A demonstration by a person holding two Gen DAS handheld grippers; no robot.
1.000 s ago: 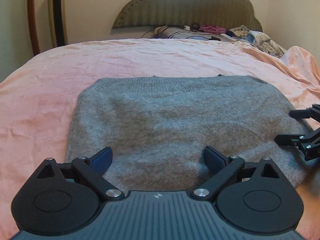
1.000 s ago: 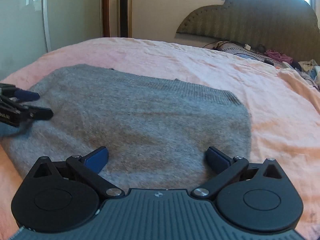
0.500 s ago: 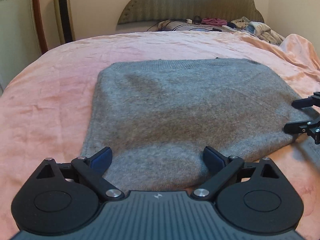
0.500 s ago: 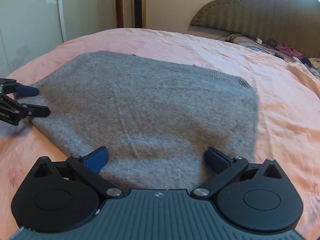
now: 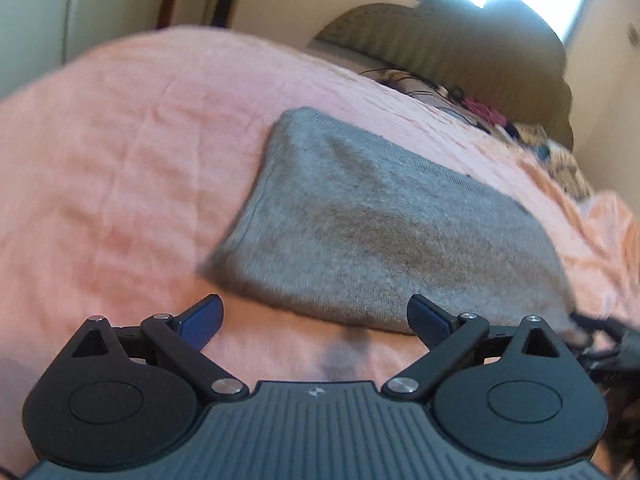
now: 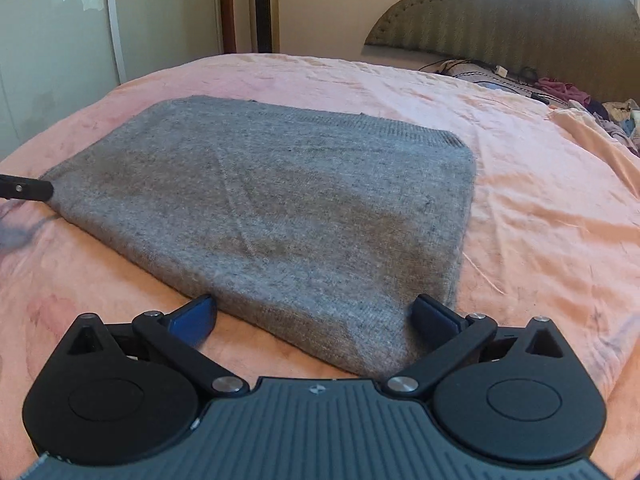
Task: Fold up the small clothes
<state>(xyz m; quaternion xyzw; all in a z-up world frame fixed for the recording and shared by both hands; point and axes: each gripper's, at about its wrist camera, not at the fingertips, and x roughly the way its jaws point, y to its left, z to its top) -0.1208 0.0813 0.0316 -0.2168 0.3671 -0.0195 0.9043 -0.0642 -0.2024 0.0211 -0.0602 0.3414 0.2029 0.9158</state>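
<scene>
Both my tools are released: left gripper (image 5: pixel 316 320) over bare sheet, right gripper (image 6: pixel 314 318) spread across the near corner of the gray sweater (image 6: pixel 280 200). It lies folded flat on the pink bedsheet (image 6: pixel 540 208), long axis running 10 to 4 o'clock, ribbed edge far. Open sheet surrounds it; headboard (image 6: pixel 520 12) at 1 o'clock.

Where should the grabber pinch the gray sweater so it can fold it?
Probably the near corner of the gray sweater, coming in low from the near edge. It lies flat on the pink bedspread, so only edges offer a lip. The right gripper is open there, fingers either side of that corner.
</scene>
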